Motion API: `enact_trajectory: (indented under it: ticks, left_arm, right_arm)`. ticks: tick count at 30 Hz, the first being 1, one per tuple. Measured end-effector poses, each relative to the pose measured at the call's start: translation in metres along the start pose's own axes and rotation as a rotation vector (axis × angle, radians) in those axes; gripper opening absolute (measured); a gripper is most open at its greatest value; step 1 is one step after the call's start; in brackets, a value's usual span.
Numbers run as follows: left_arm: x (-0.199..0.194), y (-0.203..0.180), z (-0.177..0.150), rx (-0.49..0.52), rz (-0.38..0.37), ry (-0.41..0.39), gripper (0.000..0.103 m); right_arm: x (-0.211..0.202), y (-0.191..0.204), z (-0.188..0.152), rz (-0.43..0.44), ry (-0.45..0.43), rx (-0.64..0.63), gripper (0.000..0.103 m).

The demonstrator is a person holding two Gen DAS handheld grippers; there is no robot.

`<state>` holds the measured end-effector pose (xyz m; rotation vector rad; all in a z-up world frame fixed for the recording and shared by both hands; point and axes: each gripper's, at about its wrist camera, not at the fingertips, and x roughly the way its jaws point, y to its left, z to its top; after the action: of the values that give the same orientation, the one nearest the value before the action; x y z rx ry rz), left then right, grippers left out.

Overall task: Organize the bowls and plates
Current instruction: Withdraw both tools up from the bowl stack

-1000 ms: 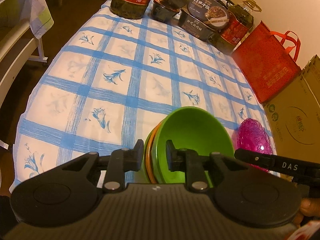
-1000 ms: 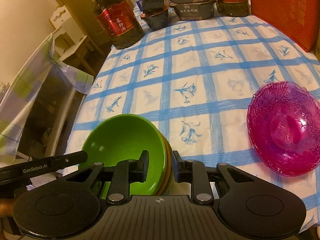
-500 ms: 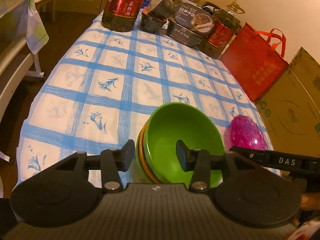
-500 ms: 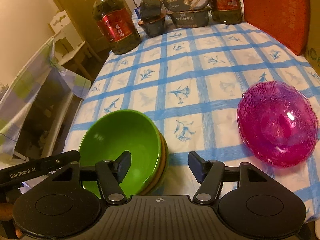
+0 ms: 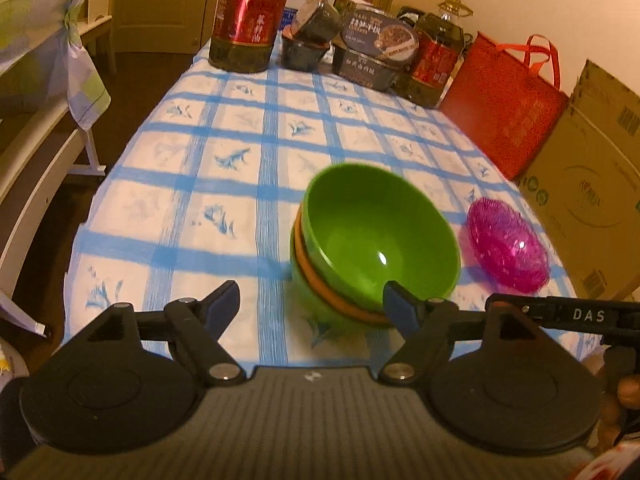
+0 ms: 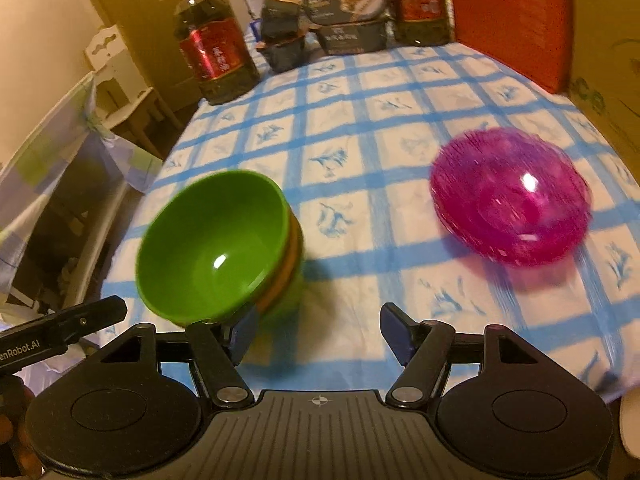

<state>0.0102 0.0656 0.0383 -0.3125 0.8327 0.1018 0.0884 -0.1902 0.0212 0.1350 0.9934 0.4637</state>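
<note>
"DAS" on right tool [image 5: 588, 314]; "enRobot.AI" on left tool [image 6: 24, 350].

My left tongs [image 5: 310, 302] are opening; the fingers stand wide apart with nothing pressed between them. The right finger's tip overlaps the near rim of the bowl stack [image 5: 372, 252] in this view; contact cannot be confirmed. The stack consists of a green bowl on top, an orange bowl beneath it, and a green bowl at the bottom, resting on the desk [image 5: 240, 152] with its blue-checked cloth. A pink glass bowl [image 5: 506, 246] sits apart to the right of the stack. At the desk's far end stand oil bottles [image 5: 248, 16], food containers [image 5: 374, 50] and a red bag [image 5: 504, 100].
</note>
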Motion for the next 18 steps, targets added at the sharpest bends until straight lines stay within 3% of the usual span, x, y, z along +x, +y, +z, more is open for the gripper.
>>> enact_trajectory:
  ticks: [6, 18]
  left_arm:
    - [0.004, -0.017, -0.021, 0.063, 0.043, 0.007, 0.076]
    - [0.011, -0.043, -0.045, 0.133, 0.021, 0.002, 0.076]
  right_arm:
    - [-0.006, -0.009, -0.022, -0.077, -0.022, 0.003, 0.068]
    - [-0.019, -0.047, -0.05, -0.179, -0.024, 0.086, 0.068]
